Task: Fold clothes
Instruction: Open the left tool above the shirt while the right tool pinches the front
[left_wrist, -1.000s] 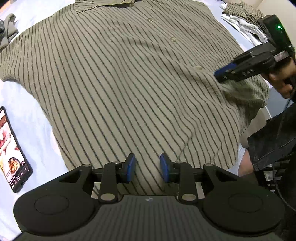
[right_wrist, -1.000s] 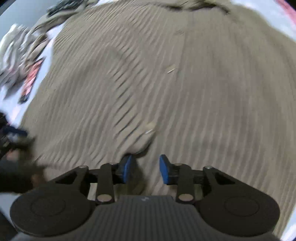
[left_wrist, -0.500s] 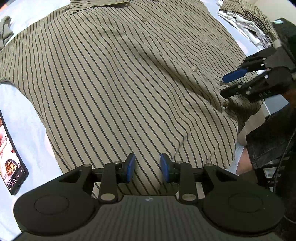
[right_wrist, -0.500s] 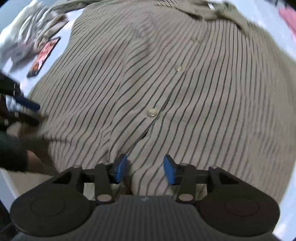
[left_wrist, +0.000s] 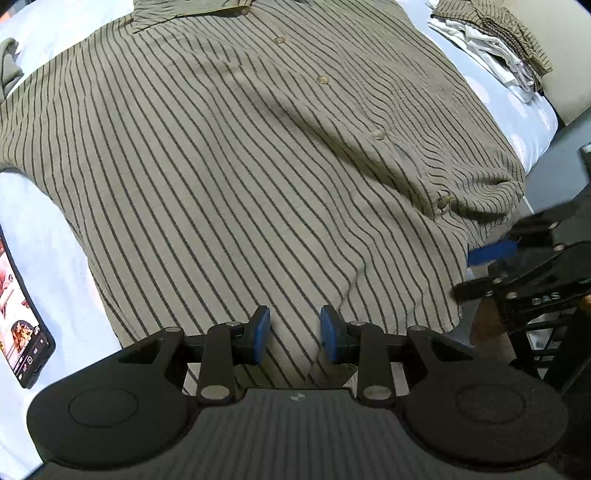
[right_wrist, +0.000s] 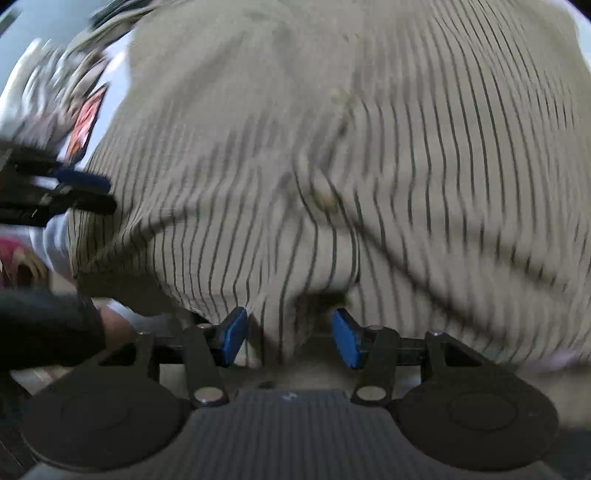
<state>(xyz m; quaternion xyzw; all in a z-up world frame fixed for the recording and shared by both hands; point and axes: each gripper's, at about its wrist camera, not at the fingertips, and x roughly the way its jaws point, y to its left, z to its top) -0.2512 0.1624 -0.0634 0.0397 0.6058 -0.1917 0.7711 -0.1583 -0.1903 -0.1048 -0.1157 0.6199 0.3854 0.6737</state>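
An olive shirt with dark stripes (left_wrist: 258, 147) lies spread flat, buttoned side up, on the pale blue bed sheet (left_wrist: 55, 258). My left gripper (left_wrist: 296, 334) hangs over the shirt's near hem, its blue pads apart with flat cloth showing in the gap. My right gripper (left_wrist: 480, 271) is at the hem's right corner, off the bed's edge. In the blurred right wrist view the shirt (right_wrist: 369, 147) bulges just ahead of my right gripper (right_wrist: 288, 338), whose jaws are opening with hem cloth hanging between them, unpressed. My left gripper (right_wrist: 92, 192) shows at the far left.
A phone (left_wrist: 22, 325) with a lit screen lies on the sheet left of the shirt. A stack of folded clothes (left_wrist: 491, 44) sits at the far right corner. Another garment (left_wrist: 7, 62) pokes in at the far left. A person's dark-clothed leg (right_wrist: 44, 325) stands at the bed's edge.
My right gripper has slid from the button strip toward the shirt's near right hem corner, rolling and spreading its jaws. The left gripper has stayed where it was.
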